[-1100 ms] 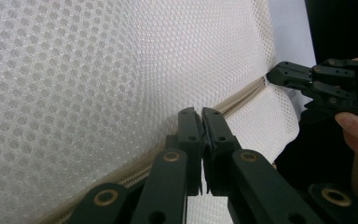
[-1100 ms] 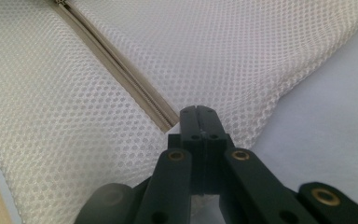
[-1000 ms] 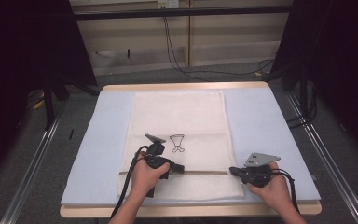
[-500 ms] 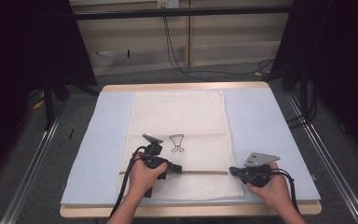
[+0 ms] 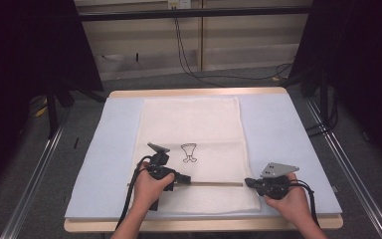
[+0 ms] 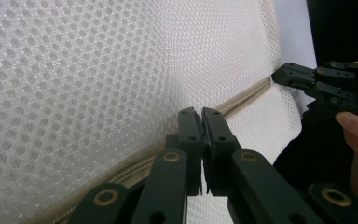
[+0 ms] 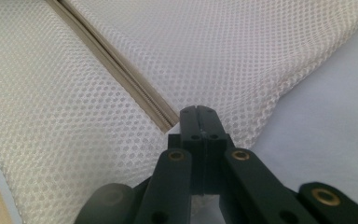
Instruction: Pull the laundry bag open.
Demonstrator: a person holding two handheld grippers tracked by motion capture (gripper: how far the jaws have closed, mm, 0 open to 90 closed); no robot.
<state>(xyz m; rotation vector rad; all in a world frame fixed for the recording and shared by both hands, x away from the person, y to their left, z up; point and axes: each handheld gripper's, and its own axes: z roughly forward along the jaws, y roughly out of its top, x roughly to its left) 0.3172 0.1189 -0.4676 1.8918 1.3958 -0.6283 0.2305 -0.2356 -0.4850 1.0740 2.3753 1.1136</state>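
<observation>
Pinching together at the zipper line, the left gripper point(image 6: 201, 114) is pressing its two black jaws shut right where the beige zipper point(image 6: 242, 99) is running across the white mesh bag point(image 6: 74, 70); whether a zipper pull is sitting between the pads is hard to say, since the jaws are covering that spot. The right gripper point(image 7: 199, 112) is closing its jaws at the zipper's other end, apparently clamping the bag's fabric just past where the zipper tape point(image 7: 121, 70) is stopping, near the bag's edge over the pale blue mat point(image 7: 326, 107).

From above, the left gripper point(image 5: 179, 178) and the right gripper point(image 5: 251, 182) are facing each other along the zipper point(image 5: 214, 183), which is lying level across the near part of the bag point(image 5: 191, 124), side to side before the person. Its long axis is running straight from one gripper to the other, so any slide is likely going along that line, with the left hand point(image 5: 149, 186) travelling and the right hand point(image 5: 288, 196) anchoring the end. A small black printed figure point(image 5: 189, 152) is sitting just beyond the left gripper.
</observation>
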